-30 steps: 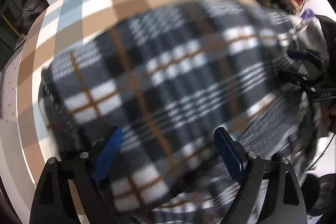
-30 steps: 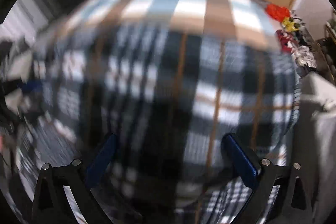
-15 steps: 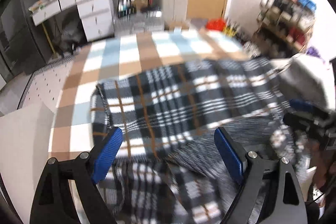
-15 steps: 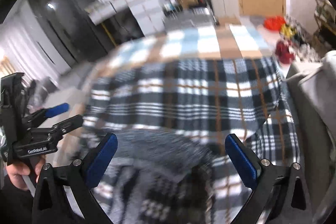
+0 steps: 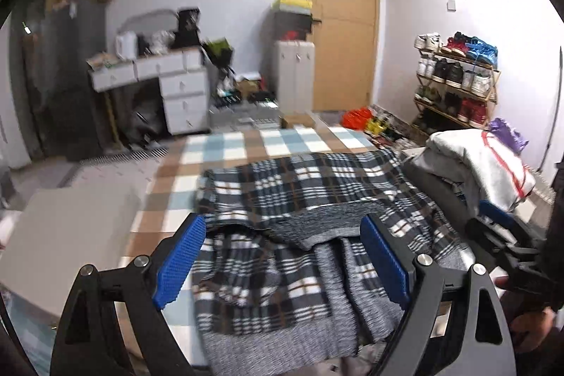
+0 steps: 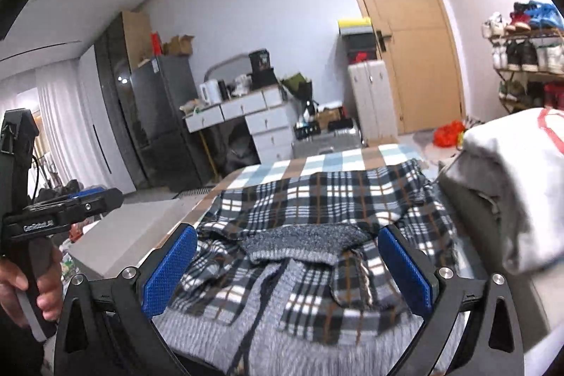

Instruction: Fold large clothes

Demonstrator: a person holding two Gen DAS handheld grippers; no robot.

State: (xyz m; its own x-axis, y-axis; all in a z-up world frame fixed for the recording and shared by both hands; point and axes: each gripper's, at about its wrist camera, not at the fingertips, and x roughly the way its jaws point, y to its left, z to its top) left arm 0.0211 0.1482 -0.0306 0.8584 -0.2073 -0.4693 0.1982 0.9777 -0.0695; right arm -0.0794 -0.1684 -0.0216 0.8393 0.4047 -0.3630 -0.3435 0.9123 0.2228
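Note:
A large black, white and brown plaid garment [image 5: 303,192] with grey knit lining lies spread and partly folded on the checked bed cover [image 5: 246,147]. It also shows in the right wrist view [image 6: 317,199]. My left gripper [image 5: 282,266] is open and empty, held above the garment's near end. My right gripper [image 6: 287,270] is open and empty, also above the near end. The right gripper shows at the right of the left wrist view [image 5: 500,231]; the left gripper shows at the left of the right wrist view [image 6: 70,203].
A pile of folded grey and white clothes [image 5: 476,164] sits on the bed's right side, also in the right wrist view [image 6: 507,171]. A pale flat surface [image 5: 70,235] lies left of the bed. A drawer desk [image 5: 169,87], door [image 5: 342,23] and shoe rack [image 5: 458,76] stand behind.
Both grippers have pulled up and back from close over the garment. The view has gone from filled with plaid cloth to the whole room, with the garment lying on the bed.

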